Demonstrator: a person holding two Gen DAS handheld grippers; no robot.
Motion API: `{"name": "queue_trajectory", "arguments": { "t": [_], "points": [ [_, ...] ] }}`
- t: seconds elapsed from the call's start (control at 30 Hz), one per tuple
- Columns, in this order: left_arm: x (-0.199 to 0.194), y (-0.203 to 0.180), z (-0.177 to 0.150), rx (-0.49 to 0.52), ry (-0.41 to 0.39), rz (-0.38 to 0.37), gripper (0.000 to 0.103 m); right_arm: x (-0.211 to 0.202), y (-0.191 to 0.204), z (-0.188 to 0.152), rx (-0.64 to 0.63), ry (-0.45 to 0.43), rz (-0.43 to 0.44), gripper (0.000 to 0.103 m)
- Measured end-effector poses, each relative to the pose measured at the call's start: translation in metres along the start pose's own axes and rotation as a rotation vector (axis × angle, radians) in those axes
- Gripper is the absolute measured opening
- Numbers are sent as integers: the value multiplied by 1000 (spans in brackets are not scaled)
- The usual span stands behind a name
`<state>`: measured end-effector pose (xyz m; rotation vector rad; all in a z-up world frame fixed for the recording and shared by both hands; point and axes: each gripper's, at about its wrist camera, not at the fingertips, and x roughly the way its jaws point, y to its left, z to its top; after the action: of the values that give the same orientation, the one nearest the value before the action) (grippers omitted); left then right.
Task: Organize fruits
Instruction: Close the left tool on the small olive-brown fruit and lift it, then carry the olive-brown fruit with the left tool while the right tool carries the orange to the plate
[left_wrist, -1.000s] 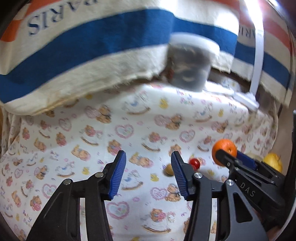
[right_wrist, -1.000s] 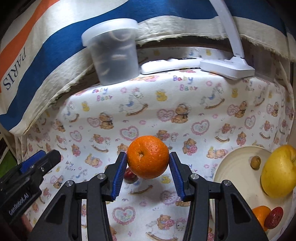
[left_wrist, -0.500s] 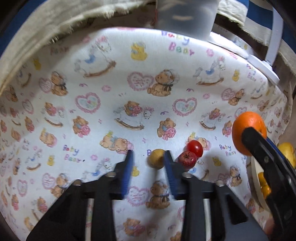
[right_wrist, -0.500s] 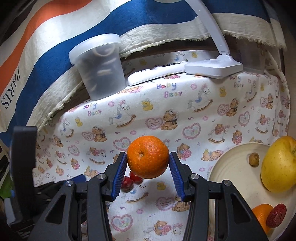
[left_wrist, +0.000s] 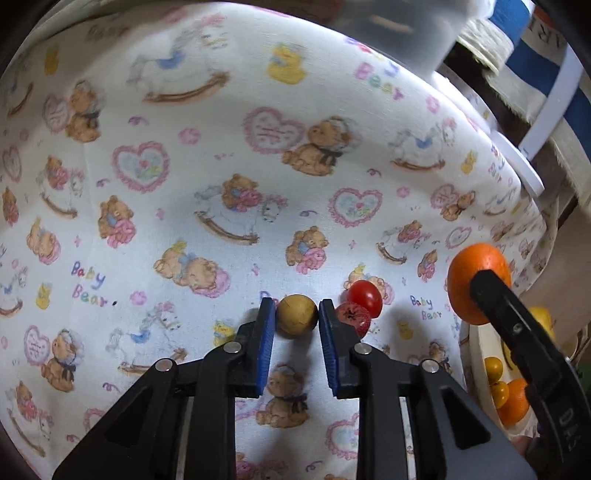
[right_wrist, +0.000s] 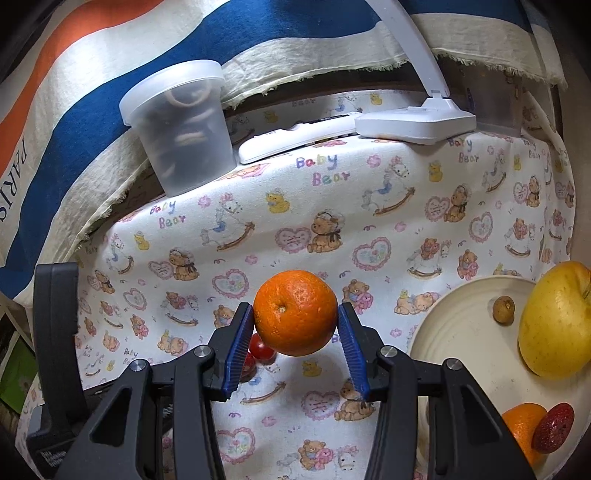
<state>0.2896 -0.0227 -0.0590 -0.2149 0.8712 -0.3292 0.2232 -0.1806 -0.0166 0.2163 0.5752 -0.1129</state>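
Observation:
In the left wrist view my left gripper (left_wrist: 296, 308) is low over the bear-print cloth, its jaws closing tight on a small yellow-brown fruit (left_wrist: 297, 322), both blue pads touching it. A red cherry tomato (left_wrist: 366, 293) and a darker red fruit (left_wrist: 352, 317) lie just right of it. My right gripper (right_wrist: 295, 311) is shut on an orange (right_wrist: 295, 295) and holds it above the cloth. To the right, a cream plate (right_wrist: 454, 343) carries a yellow apple (right_wrist: 554, 325), a small brown fruit (right_wrist: 503, 310), an orange (right_wrist: 521, 424) and a red fruit (right_wrist: 557, 422).
At the back of the cloth stand a lidded translucent tub (right_wrist: 184, 133), a white remote (right_wrist: 295, 136) and a white lamp base (right_wrist: 413, 122). A striped blue, orange and cream cloth (right_wrist: 92, 92) hangs behind. The left gripper's black body (right_wrist: 55, 332) shows at the right wrist view's left edge.
My left gripper dropped towards the cloth, tilted down and closed from wide open onto the small yellow-brown fruit. The right gripper kept still with the orange in it.

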Motion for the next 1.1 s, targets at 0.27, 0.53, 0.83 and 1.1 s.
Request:
{"name": "queue_trajectory", "arguments": {
  "t": [0.27,0.53,0.83,1.1],
  "points": [
    [-28,4,-8,0,-123,-24,23,-3,6,-1,-65,-49,-38,49],
    [-67,-8,-10,126,-321,44,23,-15,5,3,-68,-111,-41,49],
    [-103,-18,-6,149,-439,61,23,-29,4,9,-62,-155,-36,49],
    [-174,-44,-3,169,-580,78,23,-76,12,45,-84,-215,-67,49]
  ]
}}
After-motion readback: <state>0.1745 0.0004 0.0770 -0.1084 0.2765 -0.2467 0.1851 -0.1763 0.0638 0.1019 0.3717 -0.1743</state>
